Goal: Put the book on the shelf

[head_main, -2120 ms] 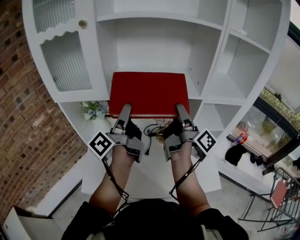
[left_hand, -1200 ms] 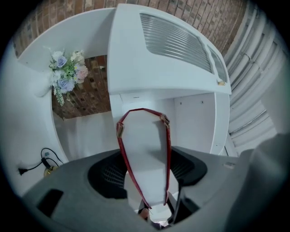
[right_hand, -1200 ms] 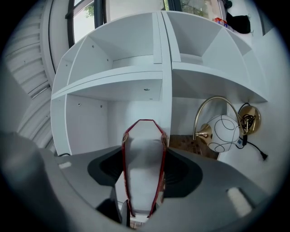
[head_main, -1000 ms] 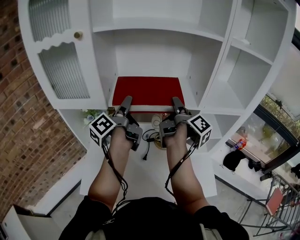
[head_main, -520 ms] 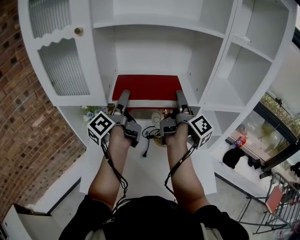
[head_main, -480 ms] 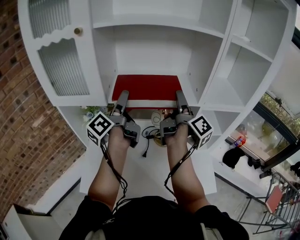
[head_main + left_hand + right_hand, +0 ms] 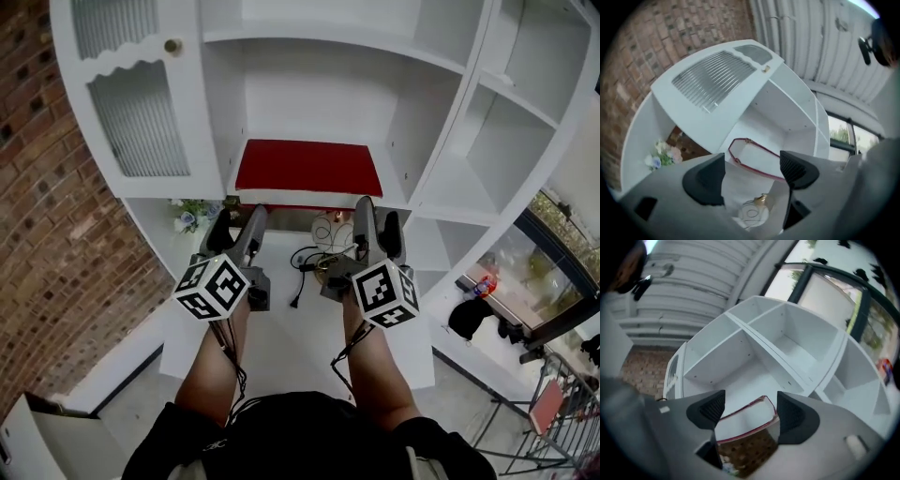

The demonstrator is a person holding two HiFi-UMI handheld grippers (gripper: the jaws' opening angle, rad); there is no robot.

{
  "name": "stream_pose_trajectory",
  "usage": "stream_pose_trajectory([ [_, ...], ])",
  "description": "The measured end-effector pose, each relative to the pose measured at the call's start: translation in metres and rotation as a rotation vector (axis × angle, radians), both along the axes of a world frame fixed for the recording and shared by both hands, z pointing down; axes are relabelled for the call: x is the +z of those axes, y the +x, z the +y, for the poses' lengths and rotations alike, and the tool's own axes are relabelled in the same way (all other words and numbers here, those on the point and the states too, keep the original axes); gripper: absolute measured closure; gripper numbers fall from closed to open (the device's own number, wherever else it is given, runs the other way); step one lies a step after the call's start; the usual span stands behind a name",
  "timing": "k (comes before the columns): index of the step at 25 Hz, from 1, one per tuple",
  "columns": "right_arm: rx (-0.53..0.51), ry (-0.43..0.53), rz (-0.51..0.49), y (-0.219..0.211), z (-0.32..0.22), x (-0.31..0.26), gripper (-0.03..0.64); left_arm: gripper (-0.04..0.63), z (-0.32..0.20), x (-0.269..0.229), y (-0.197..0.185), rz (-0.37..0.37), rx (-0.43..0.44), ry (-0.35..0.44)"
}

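Room: white wooden shelf unit (image 7: 319, 84), red brick wall (image 7: 56, 234) to unit's left. White ledge (image 7: 281, 328) at unit's front carries a black cable (image 7: 300, 267) and a small flower bunch (image 7: 192, 216). Flat red hardcover book (image 7: 307, 167) lies on floor of unit's centre compartment. Left gripper (image 7: 237, 223) and right gripper (image 7: 377, 220): both in front of unit, clear of book. Jaws have just been closing slightly but stand wide apart, nothing btwn pads.
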State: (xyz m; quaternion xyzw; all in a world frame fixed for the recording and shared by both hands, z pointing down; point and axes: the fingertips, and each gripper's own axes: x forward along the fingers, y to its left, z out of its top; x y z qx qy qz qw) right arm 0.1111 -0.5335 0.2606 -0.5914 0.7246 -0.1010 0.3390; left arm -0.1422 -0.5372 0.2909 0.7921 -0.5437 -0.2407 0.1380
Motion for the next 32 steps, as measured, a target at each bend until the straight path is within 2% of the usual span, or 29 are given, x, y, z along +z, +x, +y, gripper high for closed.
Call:
stream_pose_trajectory([
  [2, 0.066, 0.050, 0.139, -0.003, 0.013, 0.000, 0.360, 0.298, 0.009, 0.011, 0.002, -0.121, -0.024, 0.007],
  [5, 0.121, 0.081, 0.290, -0.010, 0.029, 0.011, 0.513, 0.434, 0.022, 0.030, 0.006, -0.202, -0.027, 0.004],
  [8, 0.133, 0.077, 0.390, -0.019, 0.040, 0.031, 0.607, 0.580, 0.038, 0.047, 0.009, -0.327, -0.075, 0.014],
  [9, 0.125, 0.070, 0.410, -0.023, 0.043, 0.039, 0.607, 0.597, 0.044, 0.051, 0.010, -0.361, -0.084, 0.017],
  [12, 0.092, 0.063, 0.453, -0.030, 0.056, 0.059, 0.607, 0.595, 0.061, 0.065, 0.017, -0.413, -0.080, 0.026],
  [17, 0.005, 0.011, 0.495, -0.041, 0.068, 0.086, 0.606, 0.595, 0.083, 0.086, 0.024, -0.436, -0.052, 0.037],
  [22, -0.034, -0.017, 0.524, -0.045, 0.074, 0.097, 0.606, 0.595, 0.094, 0.101, 0.031, -0.463, -0.047, 0.019],
  [32, -0.071, -0.031, 0.517, -0.044, 0.077, 0.100, 0.606, 0.595, 0.100, 0.101, 0.042, -0.525, -0.045, 0.036],
])
